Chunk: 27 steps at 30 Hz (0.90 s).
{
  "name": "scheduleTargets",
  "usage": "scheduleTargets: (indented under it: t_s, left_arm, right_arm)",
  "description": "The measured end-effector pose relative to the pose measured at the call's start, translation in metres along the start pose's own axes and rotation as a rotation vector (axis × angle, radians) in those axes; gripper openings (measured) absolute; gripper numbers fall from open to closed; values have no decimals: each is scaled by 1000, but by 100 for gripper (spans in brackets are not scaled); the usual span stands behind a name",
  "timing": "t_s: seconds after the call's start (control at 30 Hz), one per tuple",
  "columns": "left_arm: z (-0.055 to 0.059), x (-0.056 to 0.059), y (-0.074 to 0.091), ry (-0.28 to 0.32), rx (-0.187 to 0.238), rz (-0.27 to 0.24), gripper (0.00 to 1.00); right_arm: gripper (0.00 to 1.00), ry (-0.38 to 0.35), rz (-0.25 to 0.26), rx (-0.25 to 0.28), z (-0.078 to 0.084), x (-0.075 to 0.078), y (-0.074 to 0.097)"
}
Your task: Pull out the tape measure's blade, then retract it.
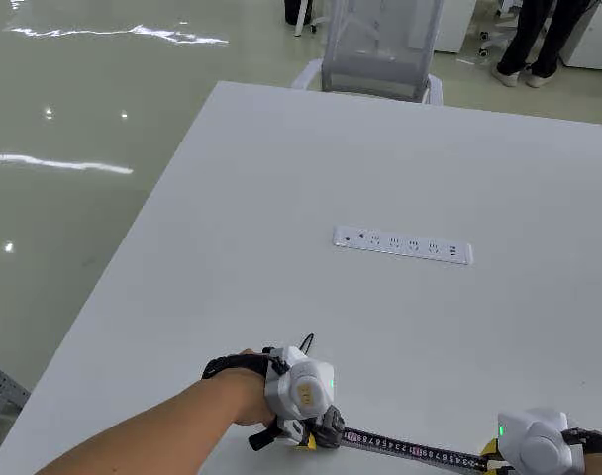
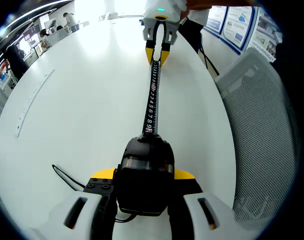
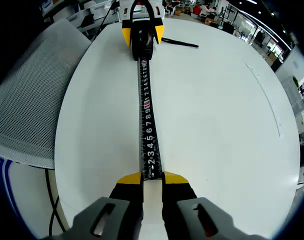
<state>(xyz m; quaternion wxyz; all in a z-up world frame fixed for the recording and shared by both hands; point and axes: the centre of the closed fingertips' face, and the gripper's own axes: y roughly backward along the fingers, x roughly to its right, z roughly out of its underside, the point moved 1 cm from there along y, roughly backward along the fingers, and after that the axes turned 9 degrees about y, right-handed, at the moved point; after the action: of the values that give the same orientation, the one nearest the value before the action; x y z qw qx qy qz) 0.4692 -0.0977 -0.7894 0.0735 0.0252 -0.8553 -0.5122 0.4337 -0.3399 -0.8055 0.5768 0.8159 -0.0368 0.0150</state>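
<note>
Over the white table (image 1: 281, 178), clamping the black tape measure case (image 2: 145, 157) in the left gripper (image 2: 144, 175) as an anchor and pinching the blade (image 3: 146, 110) tip in the right gripper (image 3: 152, 178), so the pull stays straight. Holding the blade stretched between the two; looks ready to feed back.

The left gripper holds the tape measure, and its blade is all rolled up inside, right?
No. The left gripper holds the tape measure, but its blade is pulled out, reaching the right gripper; the left gripper view shows it.
</note>
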Motion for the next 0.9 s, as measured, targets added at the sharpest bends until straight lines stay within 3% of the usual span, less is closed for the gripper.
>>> scheduleTargets:
  t_s: [0.9]
  left_arm:
    - [0, 0, 0, 0, 0, -1, 35]
  right_arm:
    - [12, -16, 5, -14, 15, -2, 4]
